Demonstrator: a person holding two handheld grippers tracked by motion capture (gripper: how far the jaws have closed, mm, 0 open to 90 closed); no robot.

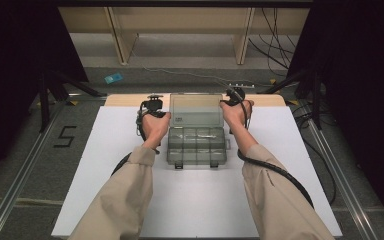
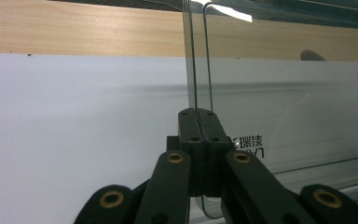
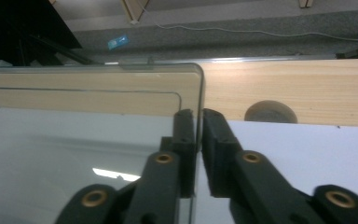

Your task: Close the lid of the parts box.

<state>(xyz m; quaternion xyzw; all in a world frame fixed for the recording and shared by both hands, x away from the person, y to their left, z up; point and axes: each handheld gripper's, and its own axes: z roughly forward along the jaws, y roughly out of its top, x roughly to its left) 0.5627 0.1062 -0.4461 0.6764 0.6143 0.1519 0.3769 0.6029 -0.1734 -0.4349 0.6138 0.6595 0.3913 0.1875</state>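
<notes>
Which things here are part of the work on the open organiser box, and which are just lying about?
In the job:
- clear compartment box on the white table
- its raised lid
- left gripper, shut on the lid's edge
- right gripper, its jaws either side of the lid's other edge

Lying about:
- blue card on the floor
- power strip
- floor cables

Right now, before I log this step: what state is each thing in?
Organizer box: on the white mat, open.
Clear lid: raised, gripped at both side edges.
Left gripper: shut on the lid's edge.
Right gripper: shut on the lid's opposite edge.
</notes>
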